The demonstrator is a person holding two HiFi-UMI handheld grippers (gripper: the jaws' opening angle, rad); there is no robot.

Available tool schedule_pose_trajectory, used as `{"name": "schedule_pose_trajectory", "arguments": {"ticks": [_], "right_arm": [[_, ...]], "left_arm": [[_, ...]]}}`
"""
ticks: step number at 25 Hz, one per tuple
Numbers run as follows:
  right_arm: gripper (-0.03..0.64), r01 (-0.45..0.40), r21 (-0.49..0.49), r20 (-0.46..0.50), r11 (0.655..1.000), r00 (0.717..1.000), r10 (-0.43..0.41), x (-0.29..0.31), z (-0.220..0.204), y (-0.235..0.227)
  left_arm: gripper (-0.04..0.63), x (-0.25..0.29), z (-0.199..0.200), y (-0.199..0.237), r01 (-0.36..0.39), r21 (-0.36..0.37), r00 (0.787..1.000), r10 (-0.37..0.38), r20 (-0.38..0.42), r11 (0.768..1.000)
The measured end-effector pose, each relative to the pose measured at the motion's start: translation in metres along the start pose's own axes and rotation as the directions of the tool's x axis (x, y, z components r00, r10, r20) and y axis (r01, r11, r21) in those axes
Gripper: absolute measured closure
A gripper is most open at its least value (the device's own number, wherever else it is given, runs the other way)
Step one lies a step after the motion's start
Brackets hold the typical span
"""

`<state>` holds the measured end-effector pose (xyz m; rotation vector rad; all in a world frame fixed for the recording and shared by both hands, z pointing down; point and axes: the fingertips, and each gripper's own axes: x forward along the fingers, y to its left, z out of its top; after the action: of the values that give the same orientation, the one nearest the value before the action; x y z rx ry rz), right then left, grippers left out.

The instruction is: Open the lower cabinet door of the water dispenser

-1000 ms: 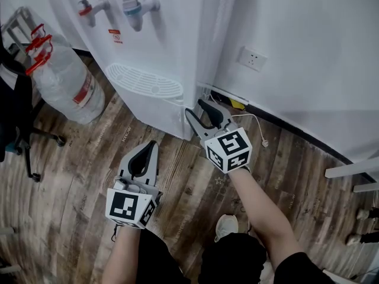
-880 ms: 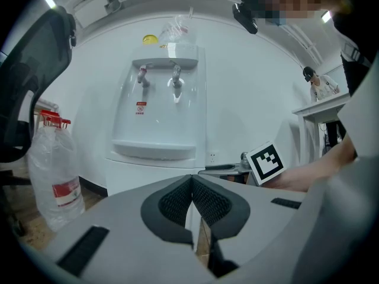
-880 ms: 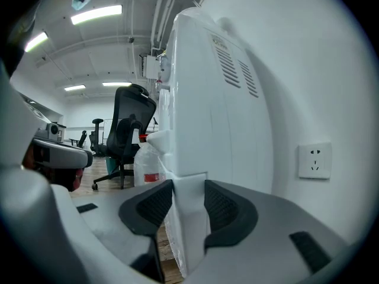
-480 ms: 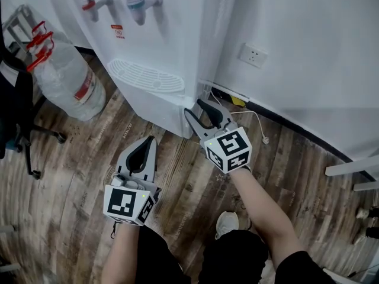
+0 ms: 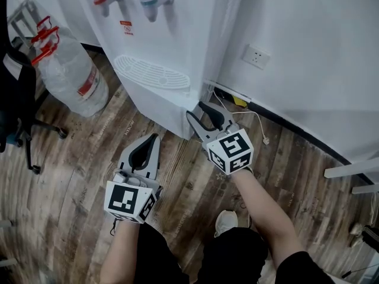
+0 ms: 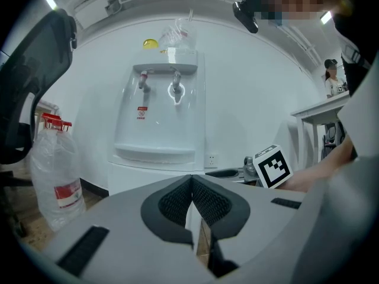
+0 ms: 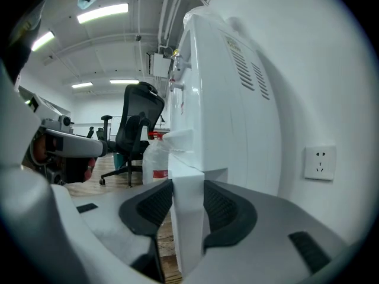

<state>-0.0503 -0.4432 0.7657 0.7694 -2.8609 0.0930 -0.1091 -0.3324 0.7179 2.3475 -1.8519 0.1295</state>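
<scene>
The white water dispenser [image 5: 177, 34] stands against the wall, its lower cabinet door [image 5: 160, 108] under the drip tray [image 5: 153, 76]. My right gripper [image 5: 196, 112] is at the door's right edge by the dispenser's corner. In the right gripper view the door's white edge [image 7: 188, 218] sits between the two black pads [image 7: 155, 206], which press on it from both sides. My left gripper [image 5: 154, 138] hovers over the wooden floor in front of the door, apart from it. Its jaws [image 6: 192, 181] are shut with nothing between them.
A large water bottle [image 5: 74, 78] with red handles stands on the floor left of the dispenser. A black office chair [image 5: 15, 99] is further left. A wall socket [image 5: 256, 57] and a white cable [image 5: 253, 120] lie right of the dispenser. A shoe [image 5: 227, 223] is below.
The head view has drifted slightly, so the dispenser appears a little further right. Both grippers keep their places relative to the door.
</scene>
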Motion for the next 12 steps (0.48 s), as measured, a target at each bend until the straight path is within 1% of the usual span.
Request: {"name": "schedule_pose_trajectory", "arguments": {"ticks": [12], "right_arm": [[0.445,-0.096,-0.037,0.007,0.995,0.995,0.096,-0.008,-0.002,0.029]], "left_arm": [[0.578,-0.002,-0.007,-0.001,-0.018,0.027,0.999,0.019,-0.027,0.999]]}}
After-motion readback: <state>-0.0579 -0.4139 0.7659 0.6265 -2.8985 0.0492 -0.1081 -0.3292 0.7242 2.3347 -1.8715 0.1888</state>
